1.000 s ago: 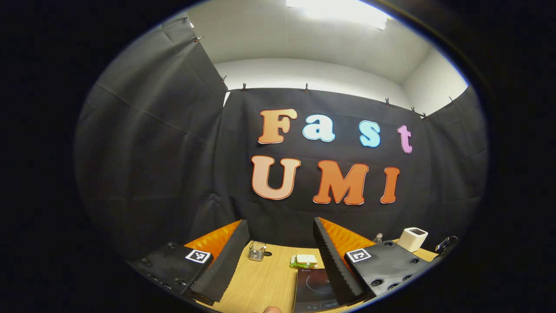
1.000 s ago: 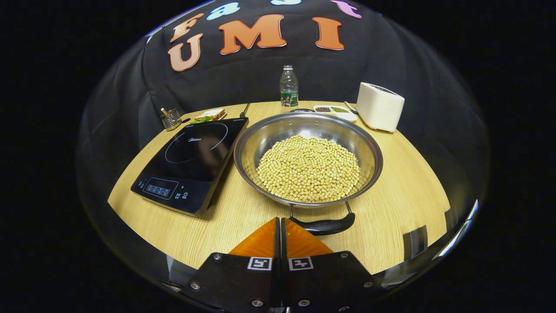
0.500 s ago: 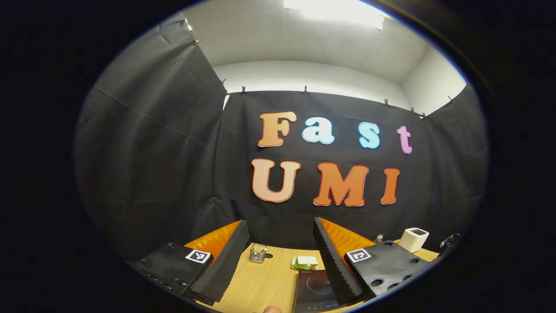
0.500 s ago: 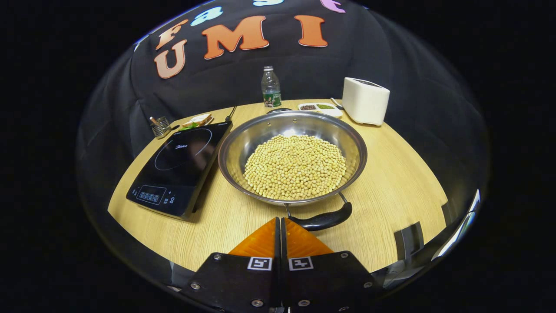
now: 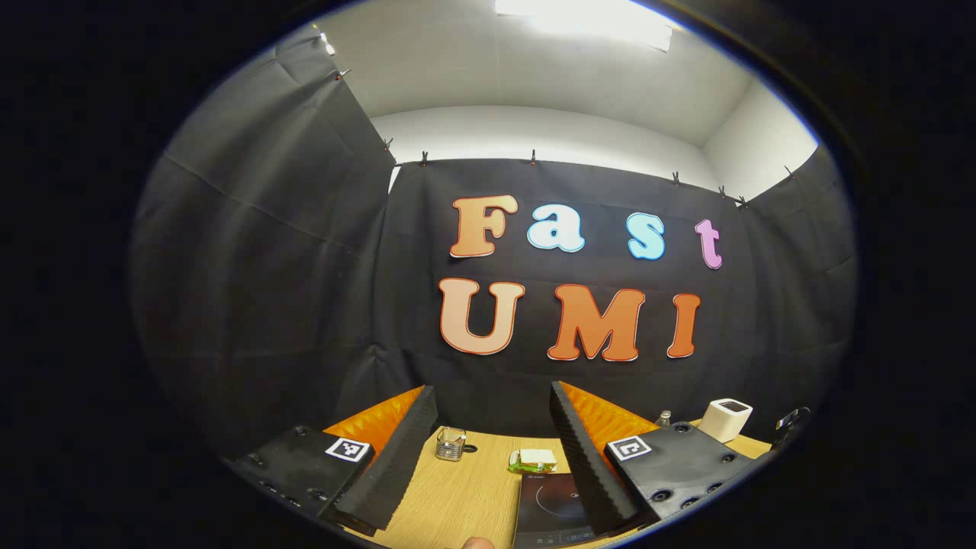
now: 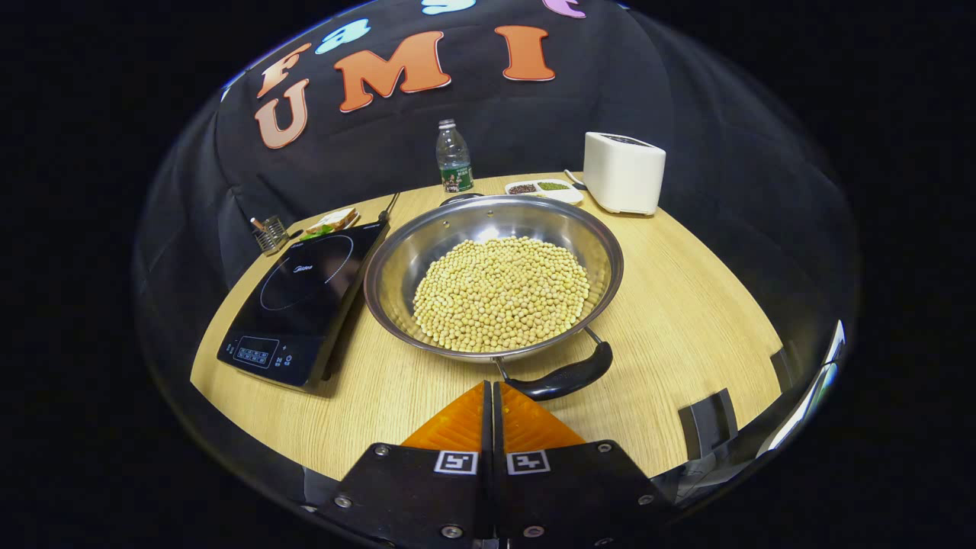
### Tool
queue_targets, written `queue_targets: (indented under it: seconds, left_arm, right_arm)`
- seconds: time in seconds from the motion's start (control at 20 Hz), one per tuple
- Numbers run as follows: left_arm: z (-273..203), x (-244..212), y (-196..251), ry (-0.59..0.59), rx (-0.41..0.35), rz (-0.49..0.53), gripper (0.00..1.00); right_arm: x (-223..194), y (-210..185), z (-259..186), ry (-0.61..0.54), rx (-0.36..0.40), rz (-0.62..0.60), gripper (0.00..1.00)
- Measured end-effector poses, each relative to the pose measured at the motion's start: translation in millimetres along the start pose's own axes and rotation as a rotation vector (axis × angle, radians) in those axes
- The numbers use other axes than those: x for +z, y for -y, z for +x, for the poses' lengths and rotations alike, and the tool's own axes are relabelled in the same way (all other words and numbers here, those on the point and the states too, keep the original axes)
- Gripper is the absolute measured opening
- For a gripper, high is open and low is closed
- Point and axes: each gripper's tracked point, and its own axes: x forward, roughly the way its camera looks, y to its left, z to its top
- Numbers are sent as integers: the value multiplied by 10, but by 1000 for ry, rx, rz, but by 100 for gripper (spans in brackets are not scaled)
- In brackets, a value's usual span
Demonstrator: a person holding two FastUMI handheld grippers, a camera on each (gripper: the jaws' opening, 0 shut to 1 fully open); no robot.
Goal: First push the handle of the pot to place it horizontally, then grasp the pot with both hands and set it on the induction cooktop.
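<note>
In the right gripper view a wide steel pot (image 6: pixel 427 229) full of yellow beans sits mid-table, its dark near handle (image 6: pixel 563 379) turned toward me and slanting up to the right. My right gripper (image 6: pixel 492 387) is shut with nothing in it, its tips just left of that handle's near end. The black induction cooktop (image 6: pixel 301 293) lies left of the pot. My left gripper (image 5: pixel 492 400) is open, held high and aimed at the booth wall, with the cooktop (image 5: pixel 550 499) low between its fingers.
At the table's back stand a water bottle (image 6: pixel 453 156), a white box-shaped appliance (image 6: pixel 623 172), a divided dish (image 6: pixel 543 190), a sandwich plate (image 6: pixel 332 222) and a small wire holder (image 6: pixel 268 234). Bare wood lies right of the pot.
The pot's near handle has swung toward the right and tilted as my shut right gripper moved against it; the scene has drifted left in the right gripper view. The left gripper has hardly moved.
</note>
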Motion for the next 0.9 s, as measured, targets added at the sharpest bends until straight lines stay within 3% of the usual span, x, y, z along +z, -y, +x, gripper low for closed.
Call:
queue_targets:
  seconds: [0.9]
  left_arm:
    - [124, -88, 205, -22, -19, 9, 98]
  right_arm:
    - [158, 468, 133, -4, -64, 98, 0]
